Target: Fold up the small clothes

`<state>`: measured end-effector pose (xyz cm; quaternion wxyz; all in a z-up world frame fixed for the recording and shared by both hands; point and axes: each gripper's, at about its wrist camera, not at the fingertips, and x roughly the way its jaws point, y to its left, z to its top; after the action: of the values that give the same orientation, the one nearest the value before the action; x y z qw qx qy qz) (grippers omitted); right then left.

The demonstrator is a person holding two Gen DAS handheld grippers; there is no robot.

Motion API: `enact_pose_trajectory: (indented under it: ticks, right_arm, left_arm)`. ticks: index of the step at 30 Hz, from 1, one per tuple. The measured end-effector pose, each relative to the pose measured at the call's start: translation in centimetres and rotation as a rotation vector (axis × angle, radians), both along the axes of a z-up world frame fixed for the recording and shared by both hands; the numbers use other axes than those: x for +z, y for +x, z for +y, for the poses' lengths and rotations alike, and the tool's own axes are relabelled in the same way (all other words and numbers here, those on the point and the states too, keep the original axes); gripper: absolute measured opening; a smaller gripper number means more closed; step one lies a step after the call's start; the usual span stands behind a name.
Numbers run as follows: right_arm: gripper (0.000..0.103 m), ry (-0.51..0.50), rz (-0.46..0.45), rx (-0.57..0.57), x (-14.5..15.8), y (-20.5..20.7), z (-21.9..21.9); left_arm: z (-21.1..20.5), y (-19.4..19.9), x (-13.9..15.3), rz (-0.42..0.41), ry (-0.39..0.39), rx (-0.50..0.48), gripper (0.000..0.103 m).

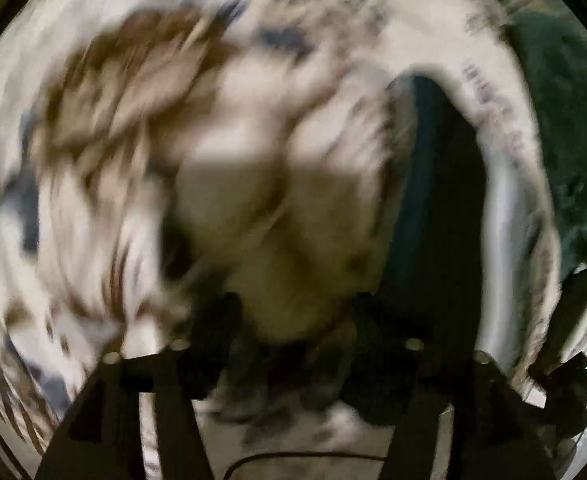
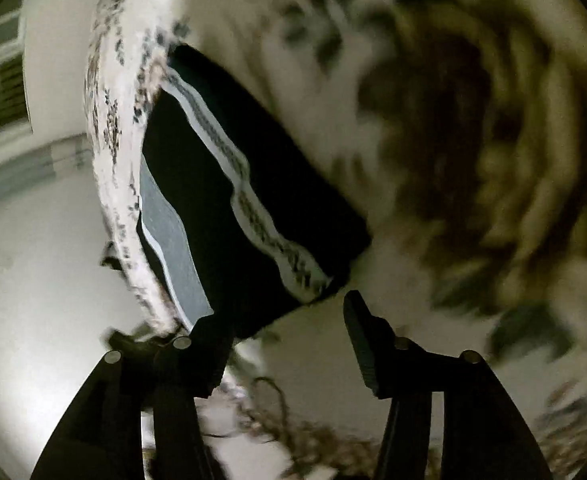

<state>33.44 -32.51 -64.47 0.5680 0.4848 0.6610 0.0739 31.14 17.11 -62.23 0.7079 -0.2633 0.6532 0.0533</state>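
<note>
A small dark garment with a white patterned band lies on a white bedspread printed with brown and dark flowers. In the right wrist view my right gripper is open, and the garment's near corner sits between its fingers. In the left wrist view, which is heavily blurred, the dark garment shows at the right. My left gripper is close over a beige shape; its jaws are blurred and I cannot tell how they stand.
A dark green cloth lies at the far right beyond the bedspread's edge. Pale floor and a window or wall trim show left of the bed.
</note>
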Motion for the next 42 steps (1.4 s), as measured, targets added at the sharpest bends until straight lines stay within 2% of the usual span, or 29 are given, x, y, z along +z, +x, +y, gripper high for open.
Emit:
enact_pose_trajectory:
  ticks: [2,4,5,6,7,8,9,10,11,12,13,14,15,17,19,21,23,26,28,29,31,32,33,36,38,40,41,42]
  right_arm:
    - [0.056,0.075,0.026,-0.083,-2.5,-0.4,0.7]
    - [0.056,0.136,0.032,-0.197,-4.2,-0.4,0.7]
    - [0.038,0.171,0.001,-0.290,-4.7,-0.4,0.7]
    - [0.017,0.173,-0.017,-0.314,-4.6,-0.2,0.6]
    - [0.017,0.166,-0.055,-0.306,-4.1,0.2,0.9]
    - [0.017,0.113,-0.108,-0.261,-3.0,0.7,1.2]
    - [0.017,0.028,-0.144,-0.174,-1.9,1.2,1.5]
    - [0.017,-0.039,-0.142,-0.092,-1.4,1.4,1.9]
    - [0.023,-0.074,-0.122,-0.035,-1.1,1.3,1.9]
    - [0.045,-0.093,-0.090,0.001,-1.0,1.0,1.6]
    - [0.059,-0.127,-0.036,0.041,-0.9,0.7,1.1]
    - [0.067,-0.180,0.010,0.061,-0.2,0.3,0.0]
    - [0.067,-0.199,0.002,0.049,0.5,0.5,-0.8]
    - [0.067,-0.252,-0.069,0.050,3.2,1.5,-2.3]
    - [0.068,-0.342,-0.165,0.122,5.4,4.2,-2.3]
    - [0.076,-0.395,-0.271,0.219,6.5,9.0,-1.1]
    - [0.077,-0.346,-0.311,0.292,4.7,14.2,0.5]
    - [0.076,-0.215,-0.250,0.356,0.0,19.8,3.1]
    - [0.044,-0.149,-0.254,0.377,-1.8,21.6,4.7]
    - [0.021,-0.125,-0.253,0.391,-2.1,22.0,5.5]
    - [0.022,-0.098,-0.260,0.386,-2.5,21.4,6.1]
    - [0.028,-0.079,-0.257,0.382,-2.6,21.2,5.8]
    - [0.044,-0.042,-0.232,0.378,-3.2,20.8,5.2]
    - [0.062,0.176,-0.162,0.326,-5.5,18.5,3.3]
    - [0.066,0.253,-0.145,0.347,-6.4,17.7,3.4]
    - [0.072,0.276,-0.147,0.385,-6.6,17.3,4.1]
    - [0.079,0.284,-0.154,0.408,-6.7,17.3,4.8]
    - [0.091,0.291,-0.162,0.420,-6.7,17.3,5.4]
  left_arm:
    - [0.2,-0.6,-1.6,0.005,-0.030,0.022,0.061]
    - [0.2,-0.2,-2.0,-0.013,-0.060,0.043,0.073]
    - [0.3,0.1,-2.1,-0.011,-0.079,0.059,0.081]
    - [0.3,0.4,-2.3,-0.008,-0.091,0.068,0.088]
    - [0.3,0.6,-2.4,-0.004,-0.103,0.076,0.090]
    - [0.3,0.7,-2.5,0.001,-0.110,0.087,0.091]
    - [0.4,0.8,-2.5,0.002,-0.114,0.091,0.091]
    - [0.5,0.8,-2.5,0.001,-0.118,0.093,0.091]
    - [0.4,0.7,-2.4,-0.002,-0.124,0.095,0.091]
    - [0.5,0.6,-2.2,-0.007,-0.131,0.100,0.091]
    - [0.6,0.6,-2.0,-0.010,-0.138,0.103,0.091]
    - [0.7,0.5,-1.8,-0.010,-0.145,0.107,0.091]
    - [0.9,0.5,-1.6,-0.012,-0.158,0.117,0.091]
    - [1.3,0.8,-1.1,-0.031,-0.177,0.139,0.091]
    - [1.4,1.5,-0.4,-0.059,-0.182,0.145,0.091]
    - [1.2,3.0,0.0,-0.093,-0.167,0.131,0.091]
    - [0.8,4.9,0.1,-0.116,-0.169,0.120,0.091]
    - [-0.3,7.0,0.3,-0.155,-0.181,0.078,0.091]
    - [-1.3,8.6,-0.2,-0.154,-0.184,0.027,0.091]
    - [-1.7,9.2,-0.6,-0.149,-0.189,0.007,0.091]
    - [-2.6,10.1,-1.3,-0.155,-0.218,-0.029,0.091]
    - [-2.9,10.4,-1.5,-0.157,-0.223,-0.042,0.091]
    - [-3.0,10.6,-1.6,-0.161,-0.232,-0.050,0.091]
    - [-2.9,10.9,-1.8,-0.169,-0.273,-0.036,0.091]
    - [-2.8,10.9,-2.0,-0.176,-0.294,-0.029,0.091]
    - [-2.9,10.9,-2.0,-0.184,-0.309,-0.030,0.093]
    - [-3.1,10.9,-2.1,-0.190,-0.314,-0.034,0.094]
    - [-3.4,11.1,-2.1,-0.193,-0.314,-0.039,0.095]
